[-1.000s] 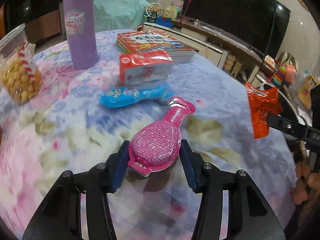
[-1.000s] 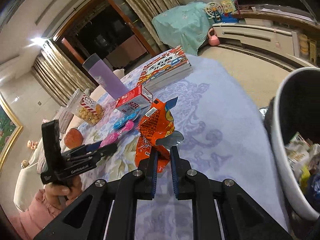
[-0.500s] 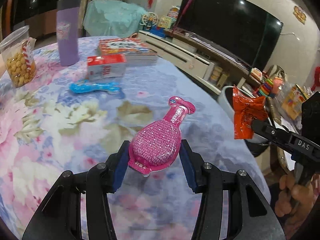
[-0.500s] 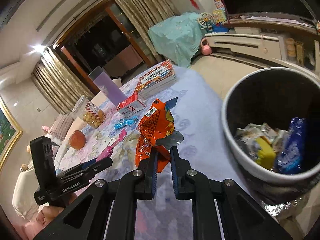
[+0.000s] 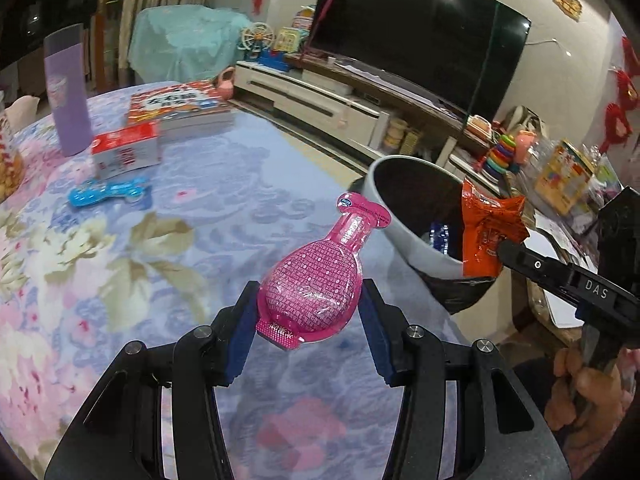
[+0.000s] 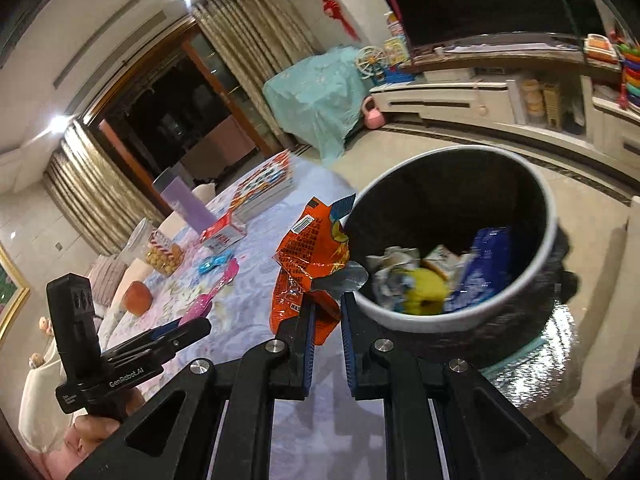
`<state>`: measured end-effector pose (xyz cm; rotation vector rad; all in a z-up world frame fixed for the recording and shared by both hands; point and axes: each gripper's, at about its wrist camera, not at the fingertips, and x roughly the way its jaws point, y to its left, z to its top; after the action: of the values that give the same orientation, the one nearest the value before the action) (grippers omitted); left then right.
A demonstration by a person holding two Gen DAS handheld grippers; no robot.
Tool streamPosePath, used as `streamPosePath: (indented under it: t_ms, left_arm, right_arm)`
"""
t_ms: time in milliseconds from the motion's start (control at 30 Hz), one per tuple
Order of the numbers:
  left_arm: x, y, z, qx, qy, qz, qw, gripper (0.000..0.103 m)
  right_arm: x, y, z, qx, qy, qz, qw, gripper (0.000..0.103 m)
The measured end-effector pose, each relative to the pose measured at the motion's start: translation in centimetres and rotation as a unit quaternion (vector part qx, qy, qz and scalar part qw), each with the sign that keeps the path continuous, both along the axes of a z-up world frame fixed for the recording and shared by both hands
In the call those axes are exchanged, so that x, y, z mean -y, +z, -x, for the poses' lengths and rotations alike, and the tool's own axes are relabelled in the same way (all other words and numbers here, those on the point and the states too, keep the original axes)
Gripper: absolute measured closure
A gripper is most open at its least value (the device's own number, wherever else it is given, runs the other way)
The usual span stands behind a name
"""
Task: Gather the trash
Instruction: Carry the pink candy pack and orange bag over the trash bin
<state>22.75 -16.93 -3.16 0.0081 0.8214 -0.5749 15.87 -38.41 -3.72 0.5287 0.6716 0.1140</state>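
**Both wrappers in hand, at the bin, drop pending**

Left wrist view: left tool point(image 5: 310, 312) is clamped on the pink packet point(image 5: 316, 280), pads pressing its wide end from both sides, narrow neck pointing fwd and up. Packet is held clear of the flowered surface point(image 5: 120, 264), near its edge. The bin point(image 5: 404, 216) sits just beyond that edge, to the fwd right. Right tool's fingers come in from the right w/ the orange wrapper point(image 5: 488, 232), which hangs at the bin's near rim. A blue packet point(image 5: 106, 194) lies on the surface well back, beside a red box point(image 5: 126, 152), books point(image 5: 180, 106) and a purple tumbler point(image 5: 66, 88).

Right wrist view: right tool point(image 6: 325, 312) is nearly together, pinching the orange wrapper's lower edge; wrapper stands upright, just left of the bin's rim, not over the opening yet. Bin holds other rubbish.

Step, as I read it: carry-to-bin, release not yet done. Next calls for shifting the right tool further right so the wrapper is over the opening, then parting the fingers; then the left w/ the pink packet. Blue packet prob. remains to fetch.
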Motion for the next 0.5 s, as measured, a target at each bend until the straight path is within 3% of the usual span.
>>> streamPosePath:
  t_ms: [500]
  left_arm:
    - [5.6, 1.0, -0.3, 0.009, -0.037, -0.013, 0.9992, 0.054]
  right_arm:
    - [4.9, -0.5, 1.5, -0.003, -0.042, 0.0, 0.999, 0.091]
